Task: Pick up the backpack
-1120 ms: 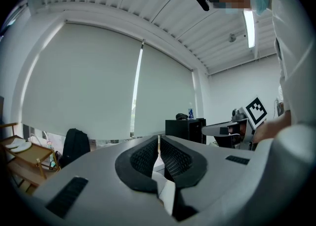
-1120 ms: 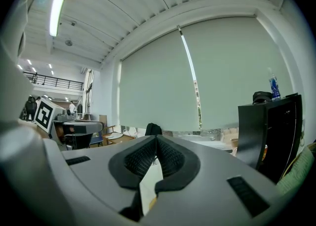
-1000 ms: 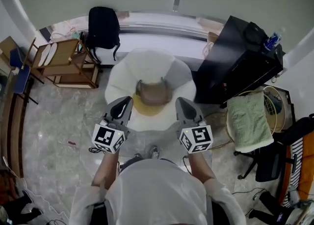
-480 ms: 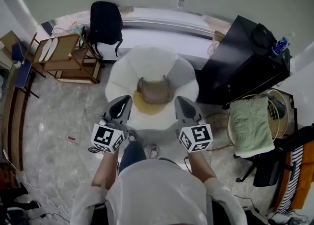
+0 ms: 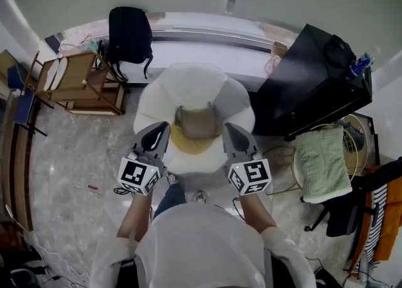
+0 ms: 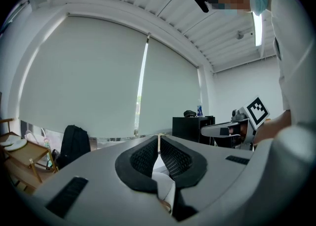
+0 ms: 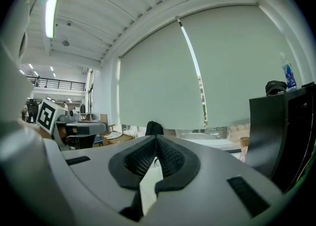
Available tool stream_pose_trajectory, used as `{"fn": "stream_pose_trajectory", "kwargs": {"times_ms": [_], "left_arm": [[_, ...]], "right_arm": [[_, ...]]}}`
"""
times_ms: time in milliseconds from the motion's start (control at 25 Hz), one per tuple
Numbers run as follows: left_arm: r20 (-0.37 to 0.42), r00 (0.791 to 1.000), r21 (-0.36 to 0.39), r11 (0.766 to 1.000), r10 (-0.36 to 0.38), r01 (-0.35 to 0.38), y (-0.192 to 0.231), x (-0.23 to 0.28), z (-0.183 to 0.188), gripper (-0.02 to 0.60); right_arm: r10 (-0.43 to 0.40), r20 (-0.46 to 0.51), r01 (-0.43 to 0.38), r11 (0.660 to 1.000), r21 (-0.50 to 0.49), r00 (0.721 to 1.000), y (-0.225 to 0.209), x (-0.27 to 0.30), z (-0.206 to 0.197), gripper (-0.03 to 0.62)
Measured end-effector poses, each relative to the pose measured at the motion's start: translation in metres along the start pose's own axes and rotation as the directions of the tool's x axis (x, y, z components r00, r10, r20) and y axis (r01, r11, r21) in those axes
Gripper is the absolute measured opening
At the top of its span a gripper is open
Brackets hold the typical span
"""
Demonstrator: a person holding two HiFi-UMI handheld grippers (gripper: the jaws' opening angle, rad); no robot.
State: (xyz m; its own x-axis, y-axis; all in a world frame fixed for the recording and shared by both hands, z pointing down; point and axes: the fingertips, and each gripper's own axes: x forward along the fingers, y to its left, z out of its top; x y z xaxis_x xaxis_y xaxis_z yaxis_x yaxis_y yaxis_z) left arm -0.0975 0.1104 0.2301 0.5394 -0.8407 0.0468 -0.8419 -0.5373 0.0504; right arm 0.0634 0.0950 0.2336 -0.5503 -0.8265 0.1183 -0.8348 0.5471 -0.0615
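left gripper (image 6: pixel 158 140) pressed together, empty | right gripper (image 7: pixel 156 141) likewise | backpack (image 5: pixel 130 32) upright by wall

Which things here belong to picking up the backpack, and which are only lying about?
For the job: black backpack, left tongs, right tongs, both shut and empty.
Lying about: white chair, brown bag on it, wooden rack, black cabinet, green towel.
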Motion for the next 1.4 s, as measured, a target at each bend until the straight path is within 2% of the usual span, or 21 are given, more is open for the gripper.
{"fn": "stream_pose_trajectory", "kwargs": {"times_ms": [640,880,1120,1400], "left_arm": [[0.017,0.989,-0.005,0.989,-0.148,0.148,0.085,0.037,0.009,0.041],[0.010,0.985,-0.010,0.985,-0.172,0.172,0.100,0.047,0.005,0.041],[0.007,0.988,-0.020,0.988,-0.155,0.156,0.103,0.062,0.000,0.041],[0.004,0.997,-0.027,0.996,-0.081,0.081,0.094,0.089,-0.004,0.041]], "right_arm": [[-0.107,0.018,0.107,0.994,0.003,0.994,0.021,0.094,0.014,0.029],[-0.133,0.017,0.133,0.991,0.009,0.991,0.019,0.109,0.013,0.031],[-0.119,0.009,0.119,0.993,0.009,0.993,0.005,0.118,0.011,0.029],[-0.061,-0.006,0.061,0.998,-0.007,0.998,-0.029,0.124,0.008,0.029]]}}
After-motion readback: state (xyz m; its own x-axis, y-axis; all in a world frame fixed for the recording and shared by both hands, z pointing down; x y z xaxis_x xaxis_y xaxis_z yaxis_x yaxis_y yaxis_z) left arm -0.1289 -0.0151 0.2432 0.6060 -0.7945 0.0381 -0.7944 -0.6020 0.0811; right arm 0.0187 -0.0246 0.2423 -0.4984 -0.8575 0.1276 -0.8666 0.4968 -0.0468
